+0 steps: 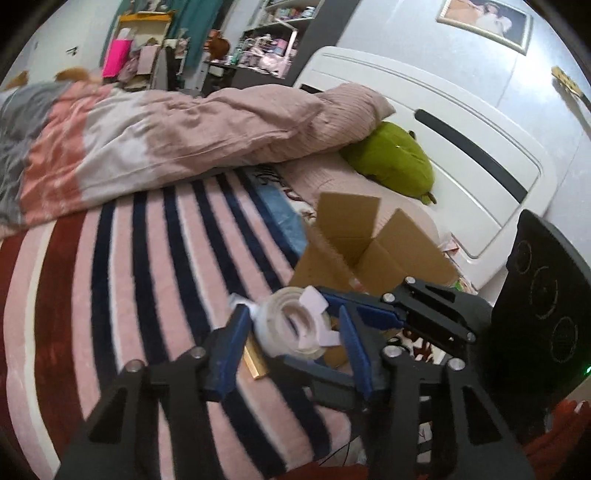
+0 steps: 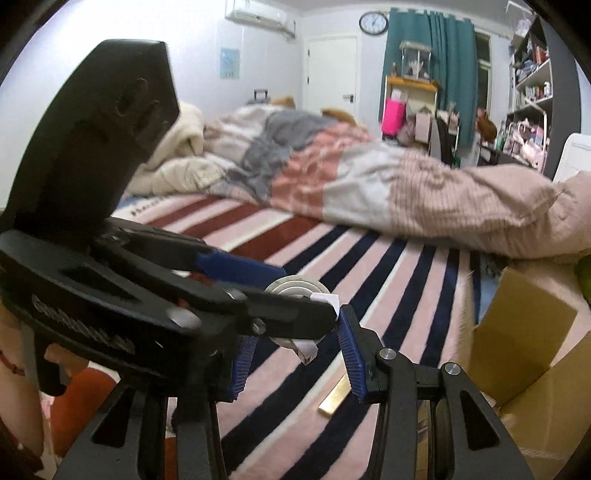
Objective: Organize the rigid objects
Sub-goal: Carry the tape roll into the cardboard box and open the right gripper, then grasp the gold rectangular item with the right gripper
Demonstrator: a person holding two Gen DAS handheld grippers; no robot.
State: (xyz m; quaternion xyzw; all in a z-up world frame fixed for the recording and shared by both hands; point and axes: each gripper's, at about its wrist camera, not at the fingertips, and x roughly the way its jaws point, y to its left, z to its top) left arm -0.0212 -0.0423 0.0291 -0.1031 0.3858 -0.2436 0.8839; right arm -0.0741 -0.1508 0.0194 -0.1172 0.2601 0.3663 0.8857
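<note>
- The left claw (image 1: 291, 328) pinches a roll of clear tape (image 1: 291, 325) between its blue pads, lifted above the striped bed (image 1: 147, 280).
- The right claw (image 2: 295, 350) stands partly spread around that roll; contact is hard to judge, since the left claw hides it.
- A gold bar (image 2: 334, 397) lies underneath.
- An open cardboard box (image 1: 365, 243) stands just beyond.

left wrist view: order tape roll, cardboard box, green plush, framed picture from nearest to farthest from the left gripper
1. tape roll, between the left gripper's fingers
2. cardboard box, just beyond, right
3. green plush, by the headboard
4. framed picture, on the wall, upper right
</note>
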